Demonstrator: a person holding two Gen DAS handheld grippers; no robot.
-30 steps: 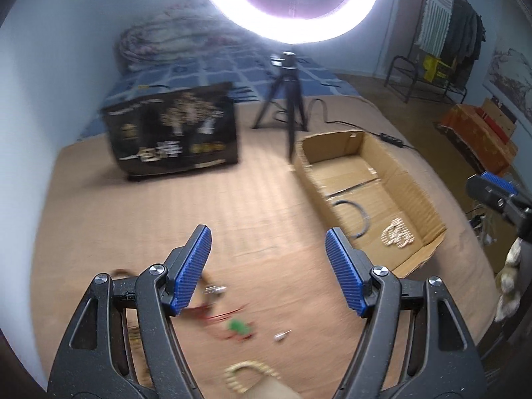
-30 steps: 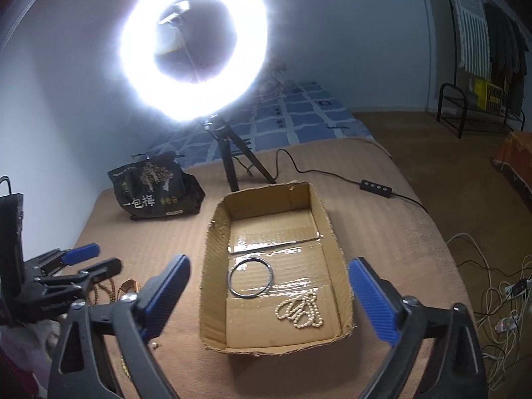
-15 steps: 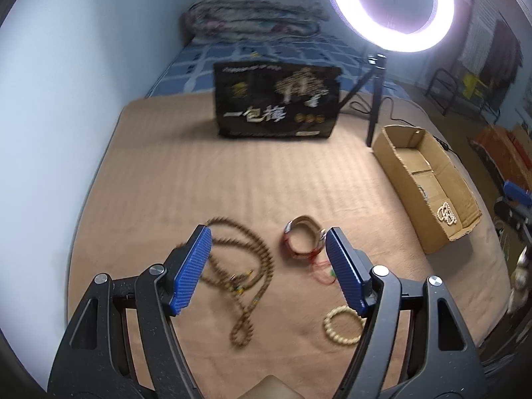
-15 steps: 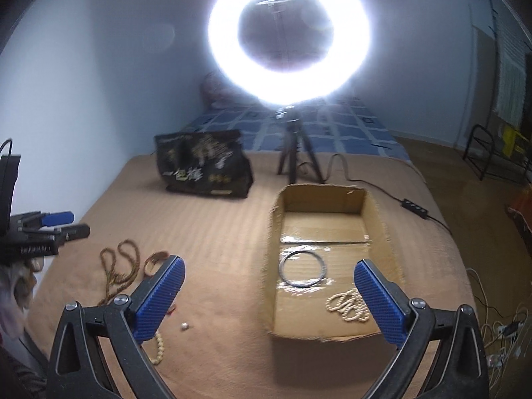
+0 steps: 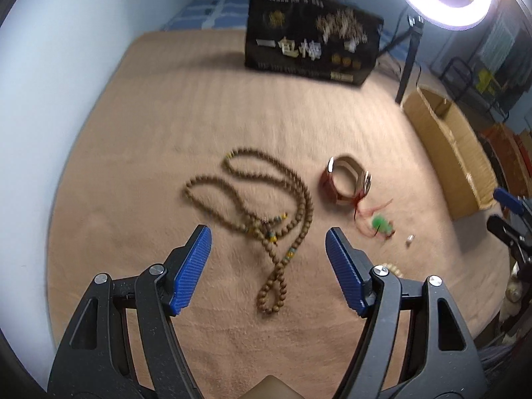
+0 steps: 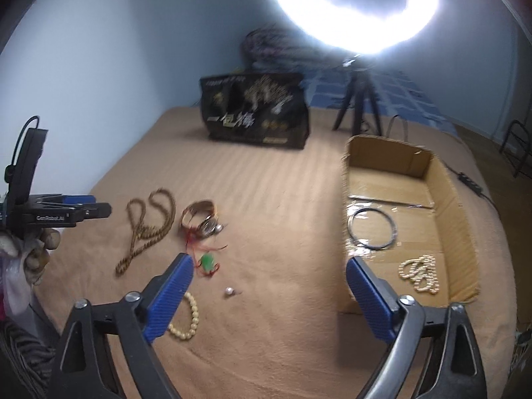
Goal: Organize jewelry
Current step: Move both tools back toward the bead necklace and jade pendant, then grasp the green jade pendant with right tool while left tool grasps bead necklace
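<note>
A long brown bead necklace (image 5: 266, 212) lies on the tan bed cover, just ahead of my open, empty left gripper (image 5: 267, 249); it also shows in the right wrist view (image 6: 146, 229). Right of it lie a brown bangle (image 5: 347, 179), a green pendant on red cord (image 5: 379, 222) and a small silver piece (image 5: 409, 239). My right gripper (image 6: 269, 276) is open and empty above the silver piece (image 6: 229, 291), with a cream bead bracelet (image 6: 188, 321) by its left finger. The cardboard box (image 6: 462, 219) holds a dark ring (image 6: 372, 227) and a pearl strand (image 6: 419, 272).
A black printed bag (image 5: 312, 50) stands at the back of the bed. A ring light on a tripod (image 6: 357, 109) stands behind the box, with a cable (image 6: 472, 179) running right. A wall borders the bed on the left.
My left gripper has swung left and down from the box toward the brown necklace. My right gripper has turned left from the box toward the loose jewelry. Both stay open.
</note>
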